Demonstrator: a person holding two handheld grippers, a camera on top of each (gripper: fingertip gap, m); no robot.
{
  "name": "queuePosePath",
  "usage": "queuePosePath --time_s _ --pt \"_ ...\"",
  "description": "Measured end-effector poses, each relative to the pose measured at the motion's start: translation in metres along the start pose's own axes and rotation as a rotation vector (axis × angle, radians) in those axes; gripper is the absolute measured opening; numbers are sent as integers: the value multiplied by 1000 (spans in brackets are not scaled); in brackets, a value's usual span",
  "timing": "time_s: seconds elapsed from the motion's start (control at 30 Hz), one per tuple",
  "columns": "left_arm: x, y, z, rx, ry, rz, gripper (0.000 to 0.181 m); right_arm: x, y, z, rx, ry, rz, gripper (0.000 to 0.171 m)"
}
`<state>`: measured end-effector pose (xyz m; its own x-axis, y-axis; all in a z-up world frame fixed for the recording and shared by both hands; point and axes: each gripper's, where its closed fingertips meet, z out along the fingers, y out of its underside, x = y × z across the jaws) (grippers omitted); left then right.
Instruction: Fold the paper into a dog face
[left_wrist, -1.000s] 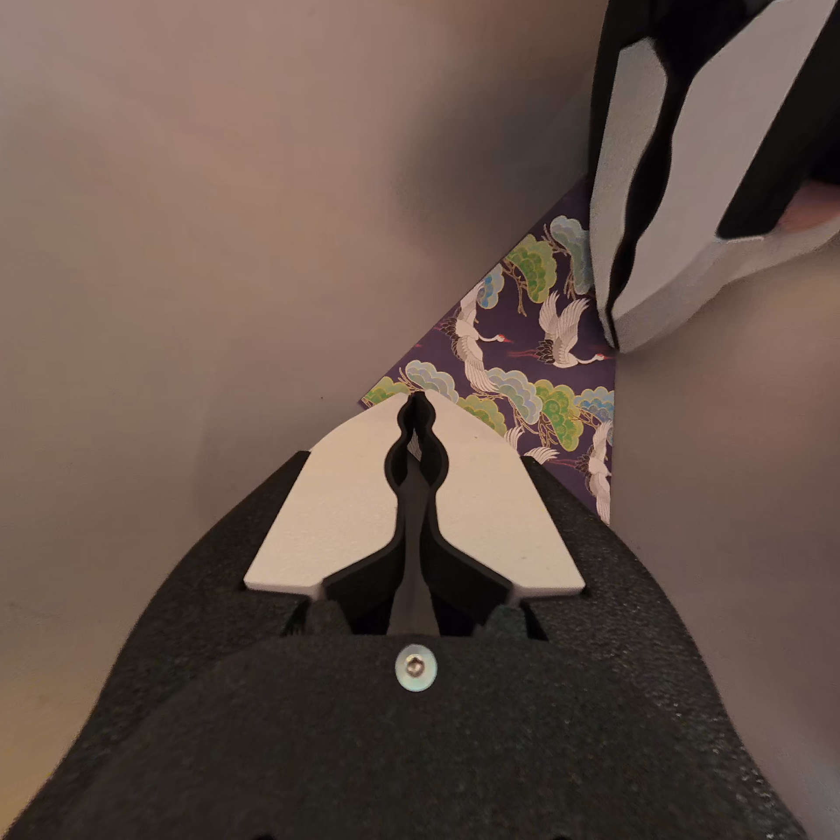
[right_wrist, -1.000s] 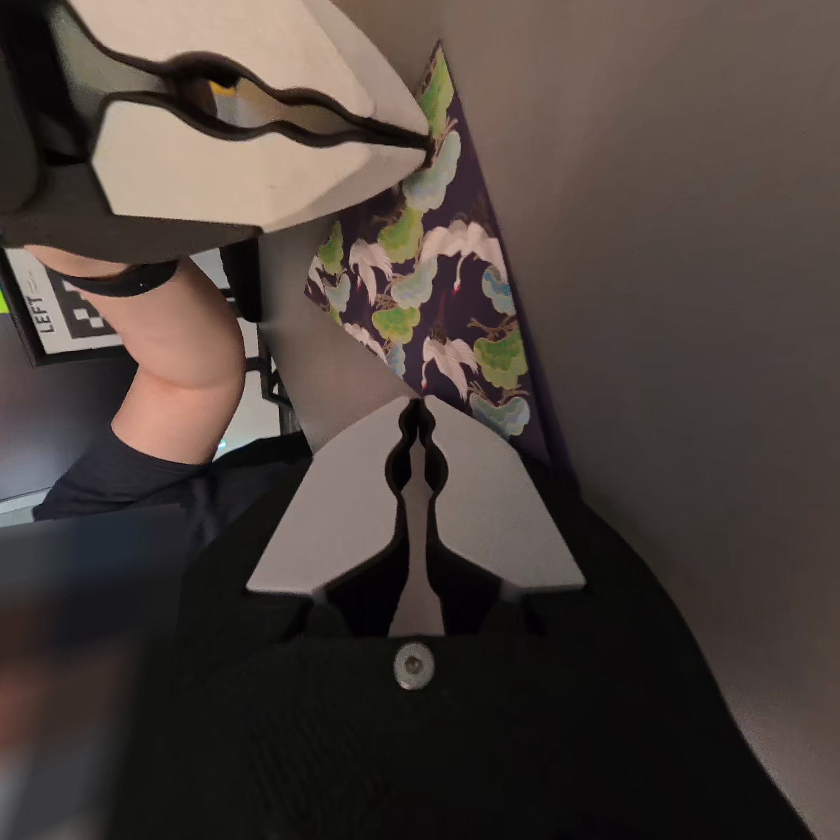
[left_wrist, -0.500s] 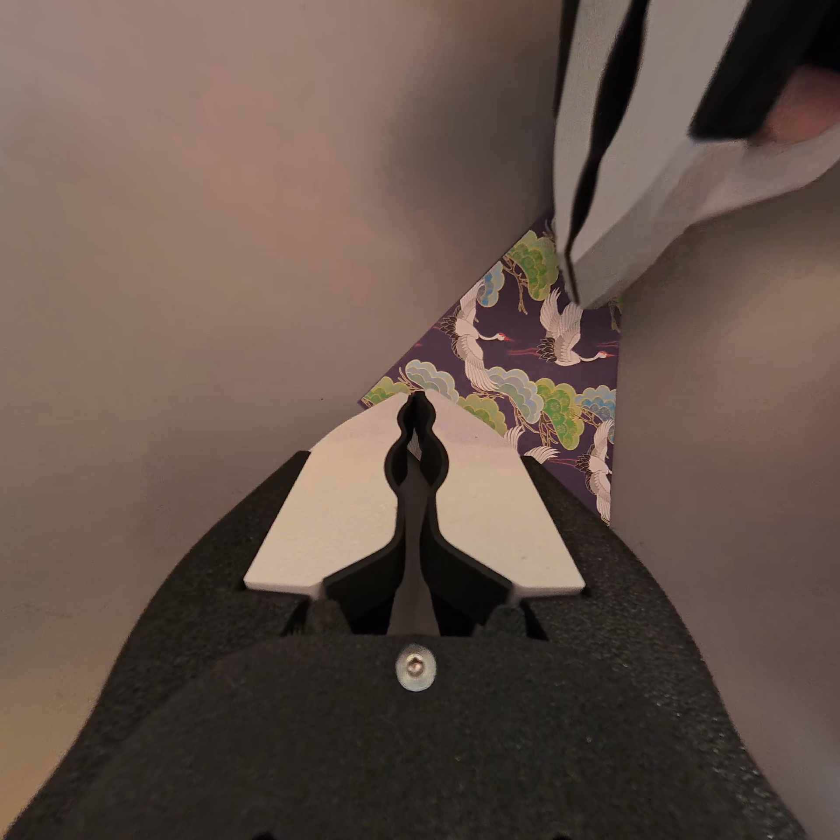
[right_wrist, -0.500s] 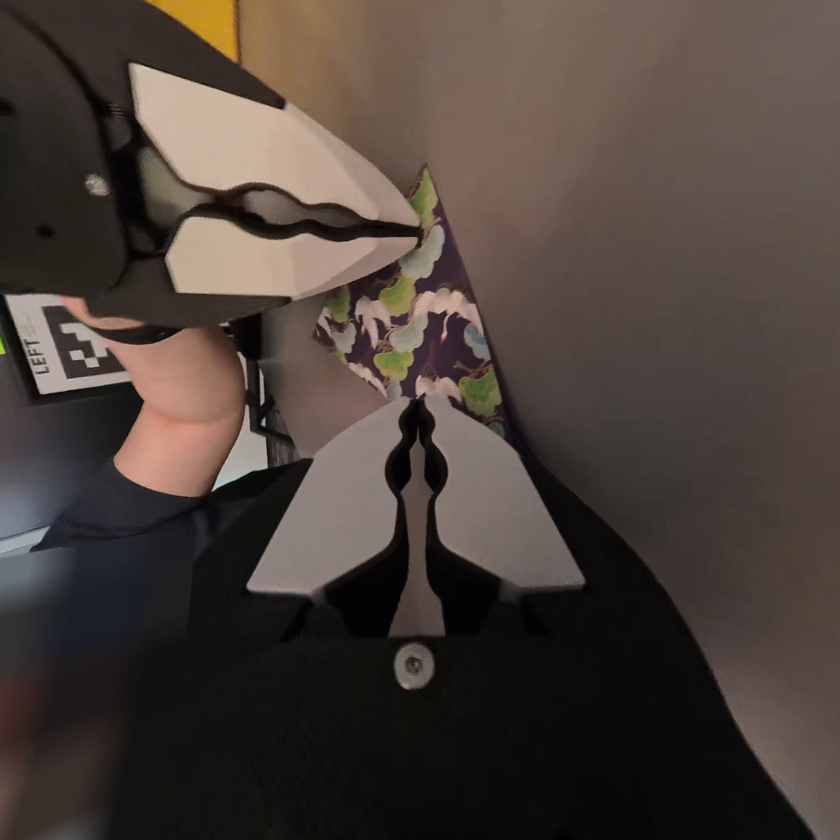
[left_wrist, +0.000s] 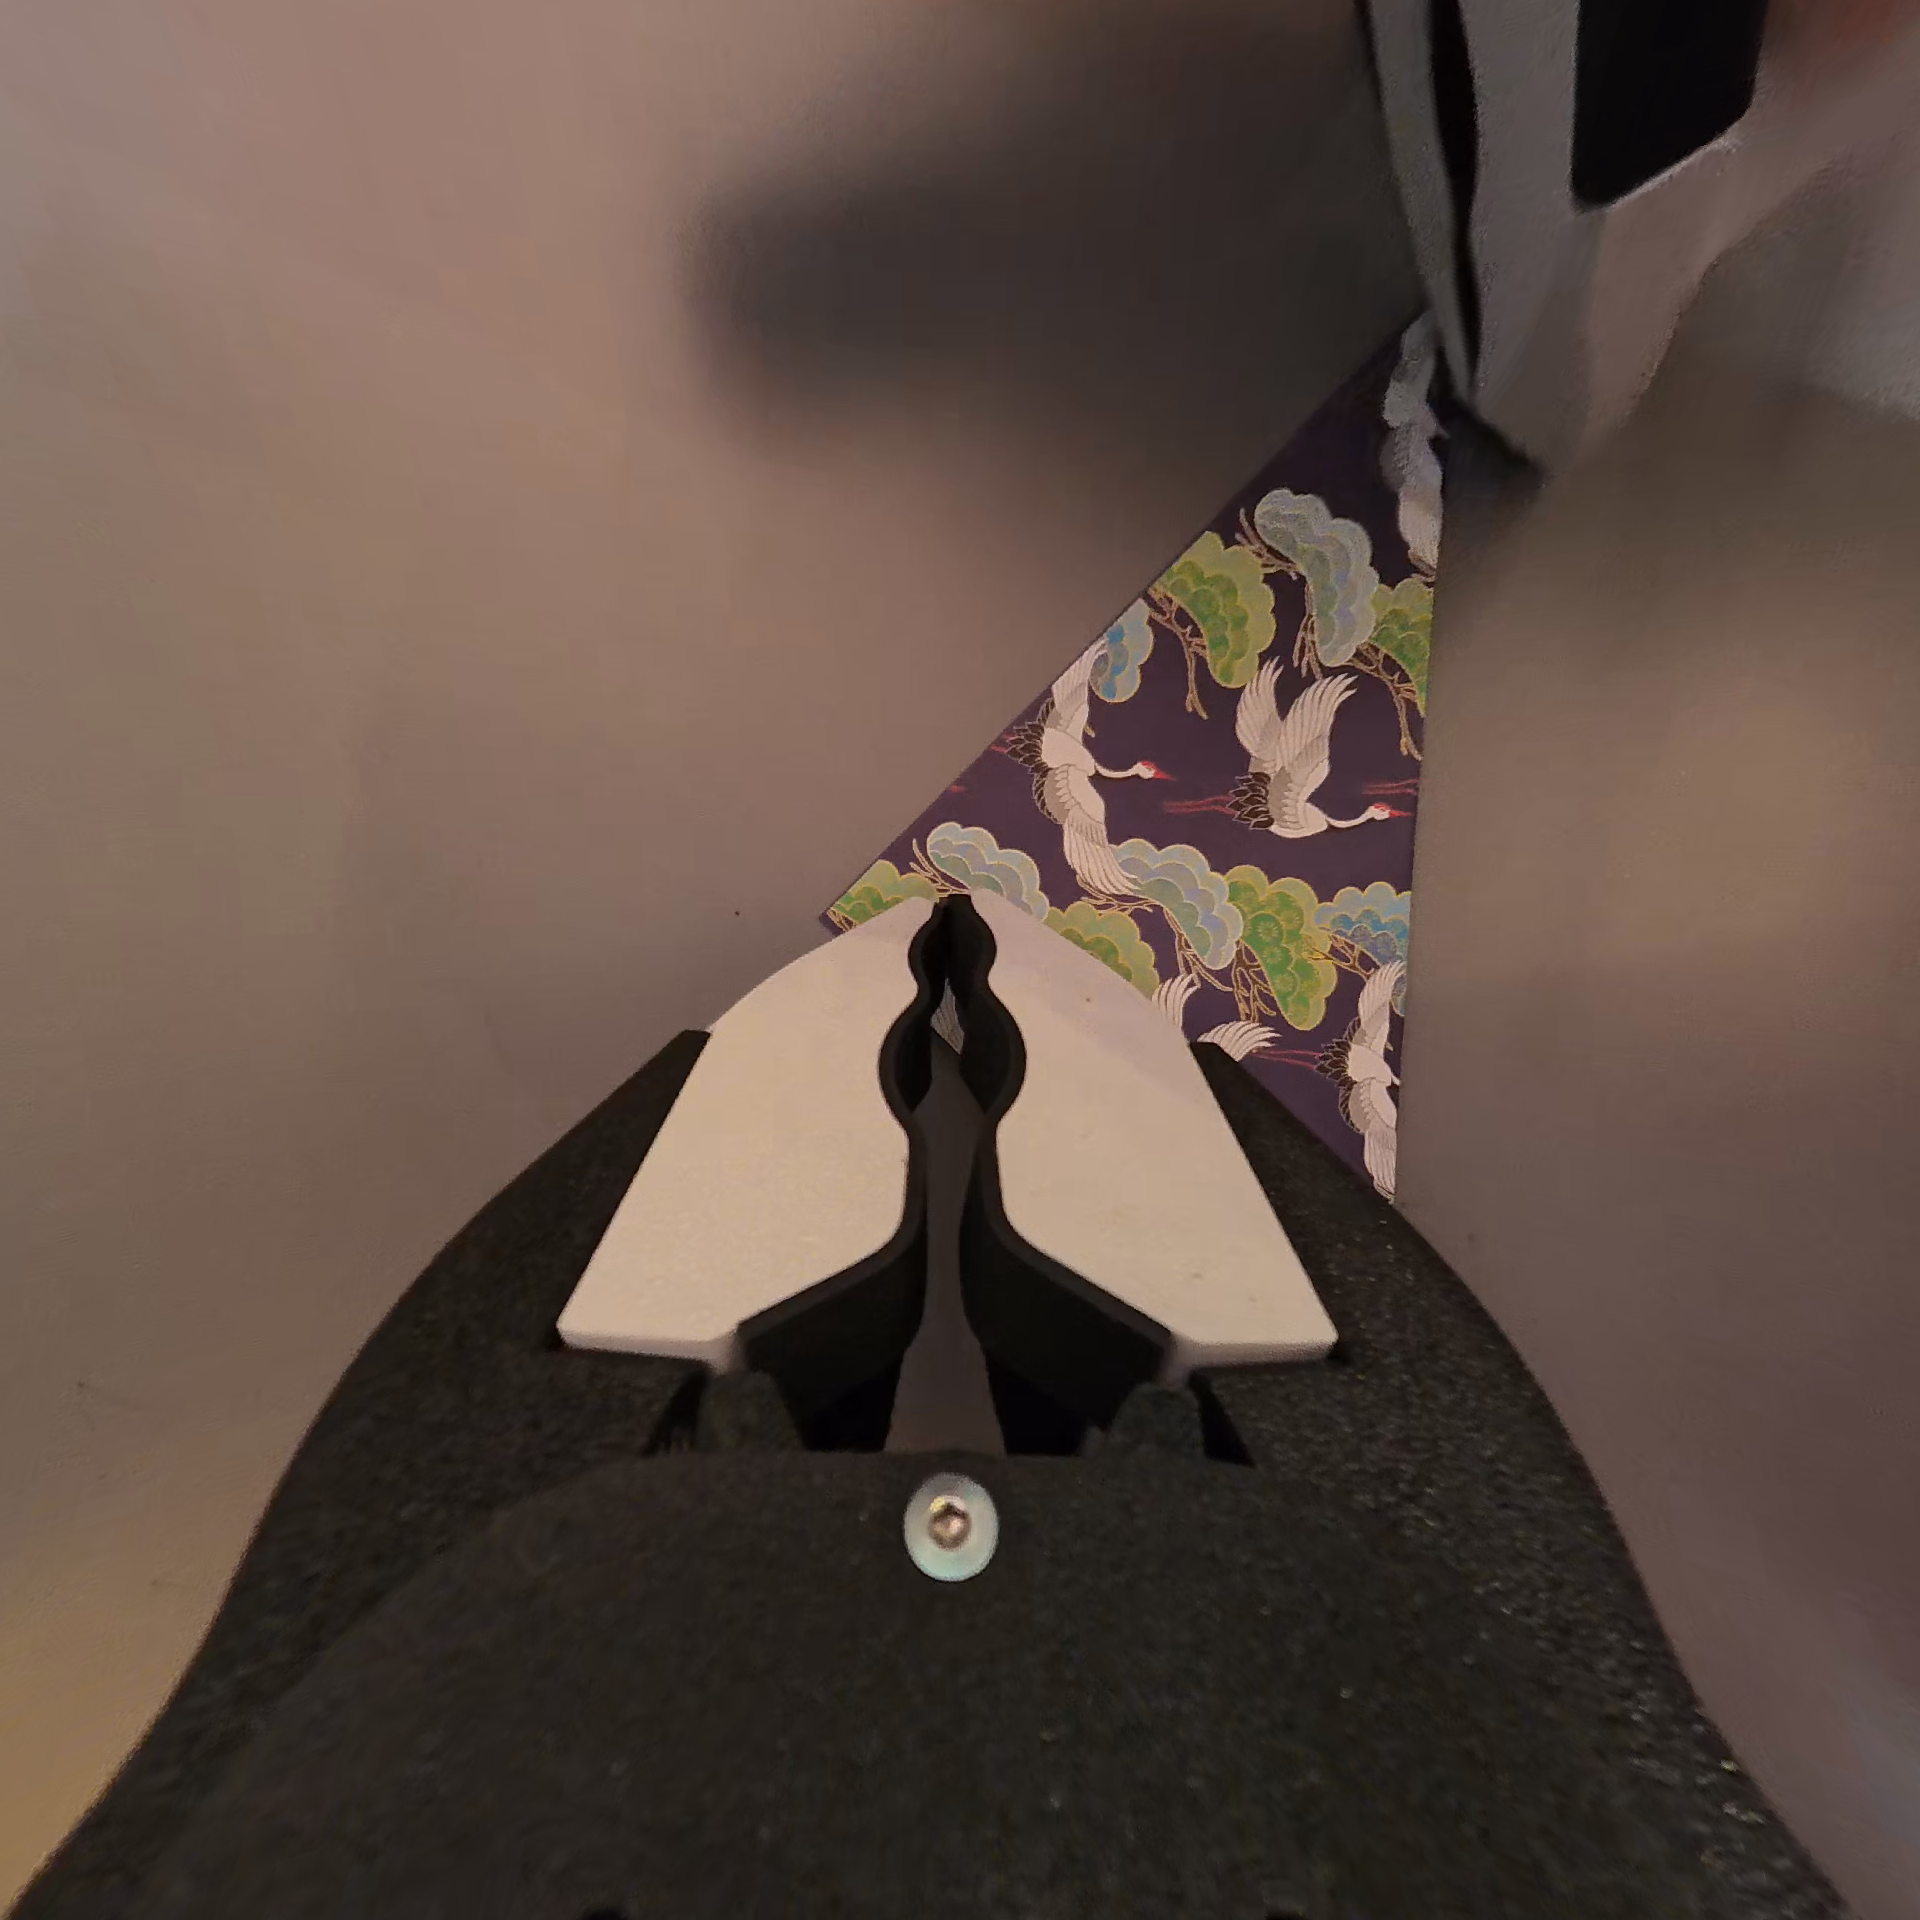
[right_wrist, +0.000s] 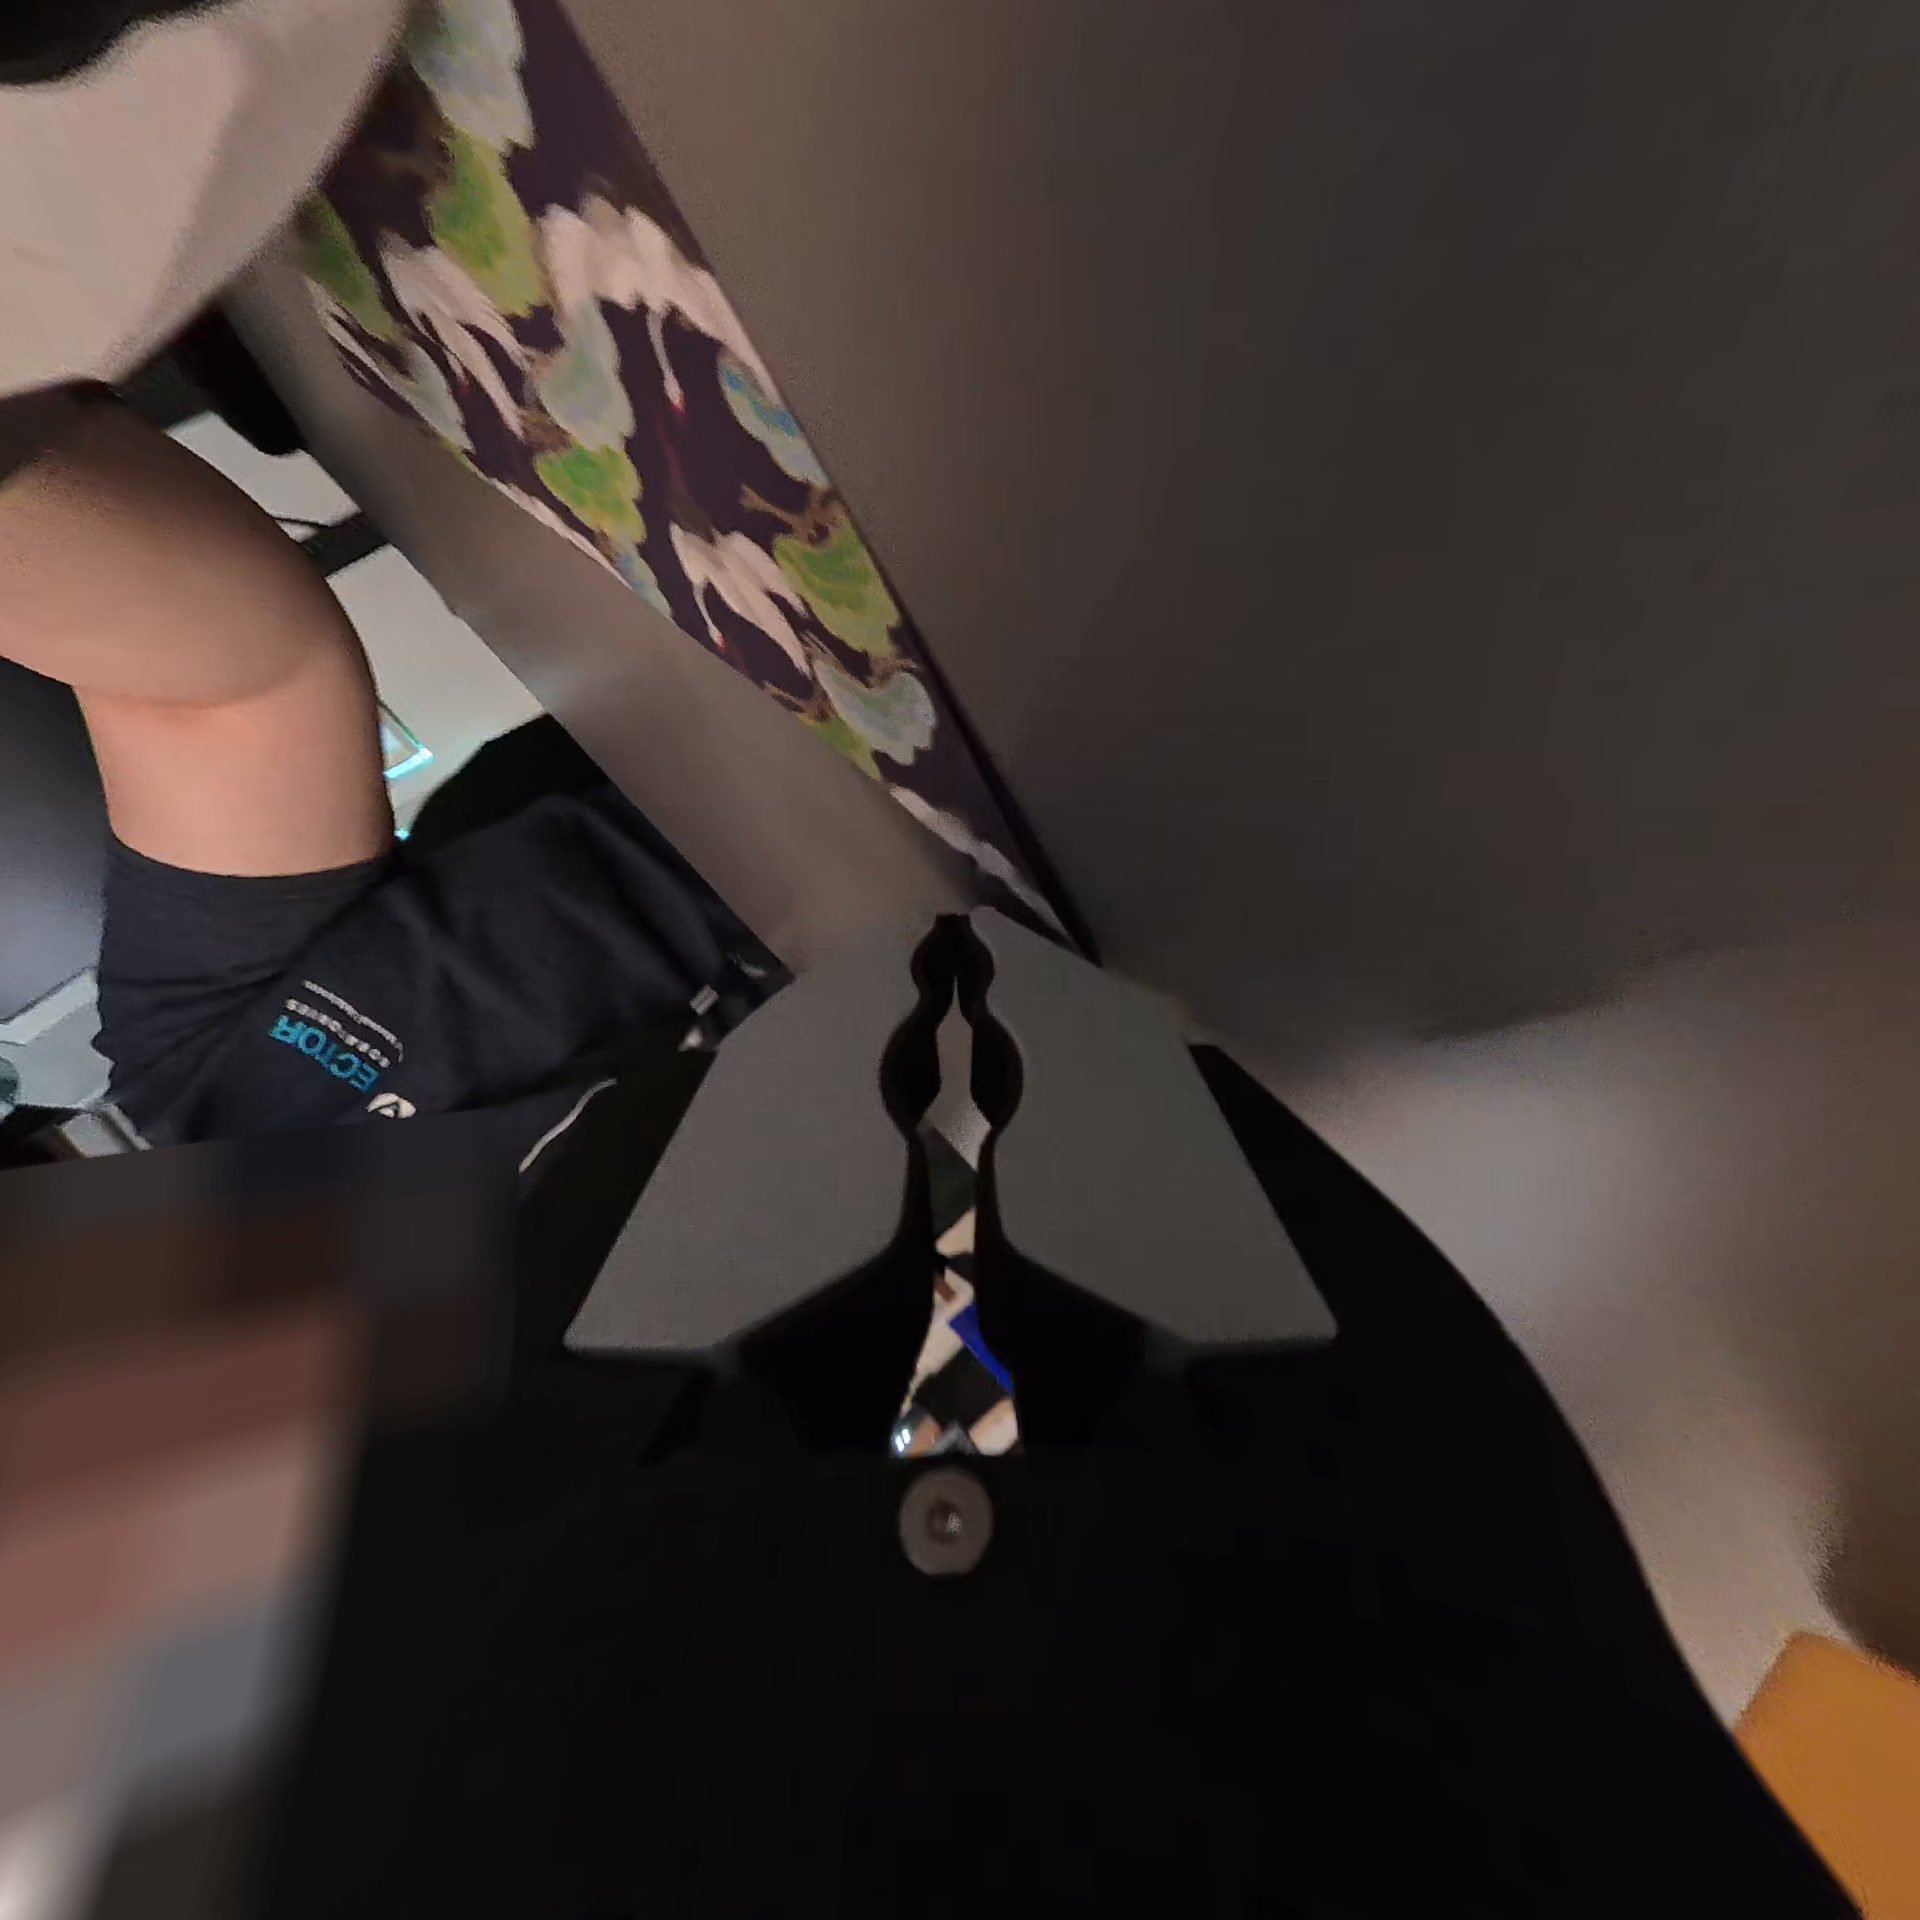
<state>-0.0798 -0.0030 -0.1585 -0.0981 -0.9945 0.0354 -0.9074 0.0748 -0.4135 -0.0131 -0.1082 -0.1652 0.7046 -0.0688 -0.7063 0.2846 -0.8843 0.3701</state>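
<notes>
Right tool (left_wrist: 1455, 405) now farther along paper (left_wrist: 1226, 790).

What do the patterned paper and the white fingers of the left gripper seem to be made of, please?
The patterned paper looks like thin printed origami paper with a matte to faintly shiny finish: crisp straight edges, lying flat. The left gripper has fingers that look like matte white hard plastic, possibly 3D-printed: flat faces, clean cut edges, no gloss.
</notes>
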Motion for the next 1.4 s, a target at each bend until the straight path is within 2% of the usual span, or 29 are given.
queuePosePath --time_s 0.03,0.1,0.2,0.3,0.4,0.53,0.6,0.67,0.73,0.8,0.87,0.93,1.07,1.17,1.4 --pt "0 0 0 0 0 0 0 4 3 -2 -22 35 -7 0" --pt "0 0 0 -1 2 2 0 4 0 -8 1 99 -22 1" --pt "0 0 0 1 6 0 0 -13 -15 -15 59 84 -100 1" --pt "0 0 0 5 8 -2 0 0 -17 -12 23 134 -56 1" --pt "0 0 0 8 10 2 0 3 -14 -10 26 96 -7 1" --pt "0 -1 0 11 10 6 0 16 1 -19 -20 258 -15 1" --pt "-1 -1 0 14 11 4 0 -16 -16 -20 132 102 -126 1" --pt "-1 -1 0 23 6 0 0 -60 -45 -28 432 -87 -258 1" --pt "-1 -1 0 32 3 -2 0 -69 -63 -27 651 -112 -257 1" --pt "-1 -1 0 37 5 -7 0 -81 -68 -14 740 -217 -237 1" --pt "-1 -1 0 39 6 -10 0 -83 -71 4 721 -270 -178 1" --pt "-1 -1 0 39 5 -13 0 -74 -76 19 684 -239 -127 1" --pt "-2 -1 0 42 2 -17 0 -71 -78 23 680 -289 -73 1" --pt "-2 -2 0 45 7 -24 0 -73 -65 36 613 -265 -74 1" --pt "-2 -2 0 67 25 -47 0 -77 -49 47 618 -311 -59 1"
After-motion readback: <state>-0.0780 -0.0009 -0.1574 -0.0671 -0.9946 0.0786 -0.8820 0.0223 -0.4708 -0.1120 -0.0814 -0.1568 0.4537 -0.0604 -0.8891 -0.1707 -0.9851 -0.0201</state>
